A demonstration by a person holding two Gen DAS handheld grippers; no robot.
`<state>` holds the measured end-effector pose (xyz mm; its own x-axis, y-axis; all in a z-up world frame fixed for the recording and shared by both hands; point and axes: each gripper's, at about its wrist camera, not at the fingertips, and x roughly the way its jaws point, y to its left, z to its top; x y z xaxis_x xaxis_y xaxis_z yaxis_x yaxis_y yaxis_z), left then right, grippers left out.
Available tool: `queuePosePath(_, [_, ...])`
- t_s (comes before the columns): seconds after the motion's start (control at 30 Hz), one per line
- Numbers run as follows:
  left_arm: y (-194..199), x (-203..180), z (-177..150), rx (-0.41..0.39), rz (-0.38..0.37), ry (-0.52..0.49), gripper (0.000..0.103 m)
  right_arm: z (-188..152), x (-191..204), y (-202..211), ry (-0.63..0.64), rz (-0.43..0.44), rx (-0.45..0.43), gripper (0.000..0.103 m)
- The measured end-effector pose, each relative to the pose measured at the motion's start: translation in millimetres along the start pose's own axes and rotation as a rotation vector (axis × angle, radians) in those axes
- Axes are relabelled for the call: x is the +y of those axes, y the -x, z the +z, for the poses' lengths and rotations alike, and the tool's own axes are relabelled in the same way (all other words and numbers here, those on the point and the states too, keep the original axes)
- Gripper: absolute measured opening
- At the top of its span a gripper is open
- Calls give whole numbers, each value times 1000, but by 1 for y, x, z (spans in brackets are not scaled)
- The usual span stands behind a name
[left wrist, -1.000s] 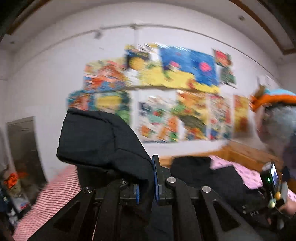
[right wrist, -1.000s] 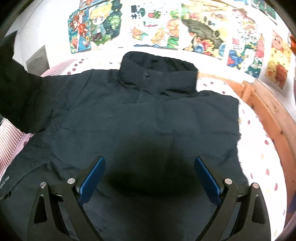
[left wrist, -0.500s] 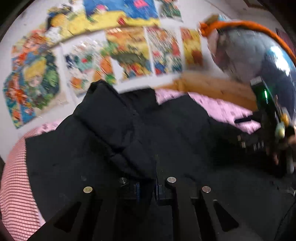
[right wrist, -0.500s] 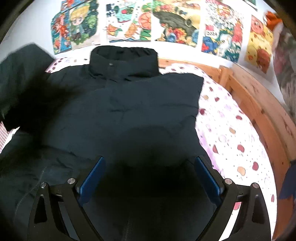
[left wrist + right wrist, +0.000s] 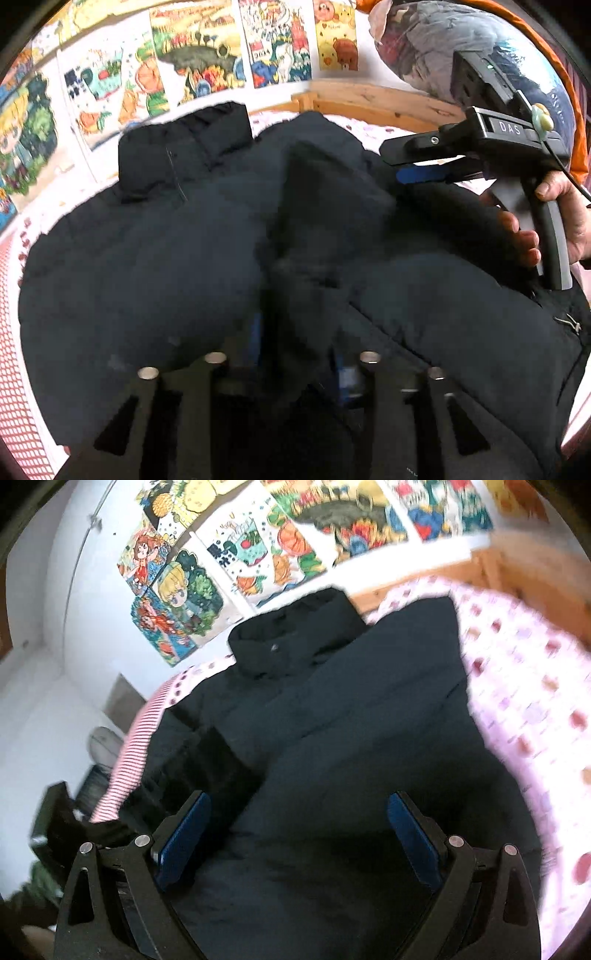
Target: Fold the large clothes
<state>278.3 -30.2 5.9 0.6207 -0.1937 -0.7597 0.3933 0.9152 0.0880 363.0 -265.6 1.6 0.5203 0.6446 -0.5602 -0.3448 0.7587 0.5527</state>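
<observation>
Both grippers hover over the black puffy jacket (image 5: 351, 720) spread on the pink dotted bedsheet (image 5: 524, 686): left gripper (image 5: 299, 350) opening around its folded sleeve, right gripper (image 5: 295, 834) wide, empty, beside bare sheet.

black two-finger grippers (image 5: 297, 834) with blue pads (image 5: 183, 840) and silver screws.

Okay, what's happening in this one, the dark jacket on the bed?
A person is folding a dark padded jacket spread on a bed, with a hand-held gripper in each hand. The left hand-held gripper has a sleeve laid across the jacket's body, and its jaws are opening with the fabric between them. The right hand-held gripper is over the jacket with its jaws wide apart, holding nothing.
</observation>
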Motion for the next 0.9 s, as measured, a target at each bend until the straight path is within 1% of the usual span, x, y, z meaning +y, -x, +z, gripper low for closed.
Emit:
queuePosePath(0.03, [1, 1, -2, 2, -3, 9, 57, -2, -2, -6, -21, 26, 21, 94])
queuePosePath(0.07, [3, 3, -3, -3, -4, 19, 68, -4, -2, -12, -41, 54, 40, 94])
queuePosePath(0.13, [9, 6, -7, -19, -23, 35, 75, -11, -3, -20, -77, 102, 59, 94])
queuePosePath(0.27, [15, 15, -14, -7, -59, 84, 79, -26, -6, -32, -156, 172, 92, 94])
queuePosePath(0.3, [17, 19, -16, -5, -66, 105, 79, -29, -7, -35, -167, 179, 105, 94])
queuePosePath(0.37, [22, 29, -19, -17, -54, 147, 79, -36, -4, -43, -173, 160, 145, 94])
queuePosePath(0.43, [35, 44, -22, -62, 3, 218, 79, -40, 3, -50, -145, 127, 167, 94])
queuePosePath(0.47, [47, 56, -24, -108, 68, 276, 79, -40, 7, -51, -121, 108, 169, 94])
queuePosePath(0.5, [55, 64, -25, -139, 102, 309, 79, -40, 11, -52, -99, 98, 172, 93])
queuePosePath(0.53, [65, 74, -26, -176, 143, 346, 79, -40, 16, -55, -83, 91, 181, 85])
queuePosePath(0.57, [71, 80, -27, -197, 169, 365, 79, -41, 20, -59, -69, 90, 197, 73])
queuePosePath(0.6, [81, 91, -29, -228, 222, 393, 79, -40, 23, -61, -61, 87, 205, 67])
queuePosePath(0.67, [91, 109, -32, -245, 315, 436, 79, -41, 29, -63, -40, 46, 213, 33])
queuePosePath(0.7, [92, 117, -34, -244, 360, 458, 79, -40, 29, -62, -41, 33, 211, 28])
queuePosePath(0.73, [93, 124, -38, -239, 404, 484, 79, -40, 31, -59, -35, 23, 199, 19])
queuePosePath(0.77, [92, 129, -41, -230, 427, 502, 79, -39, 34, -56, -28, 20, 184, 9])
queuePosePath(0.8, [90, 137, -45, -212, 446, 532, 79, -36, 37, -52, -21, 16, 168, 8])
queuePosePath(0.83, [87, 143, -49, -200, 448, 556, 79, -32, 40, -45, -9, 2, 141, 6])
queuePosePath(0.87, [84, 152, -55, -184, 437, 596, 79, -28, 43, -41, 2, -12, 118, 5])
queuePosePath(0.9, [83, 158, -59, -174, 429, 627, 79, -21, 51, -30, 25, -30, 70, 5])
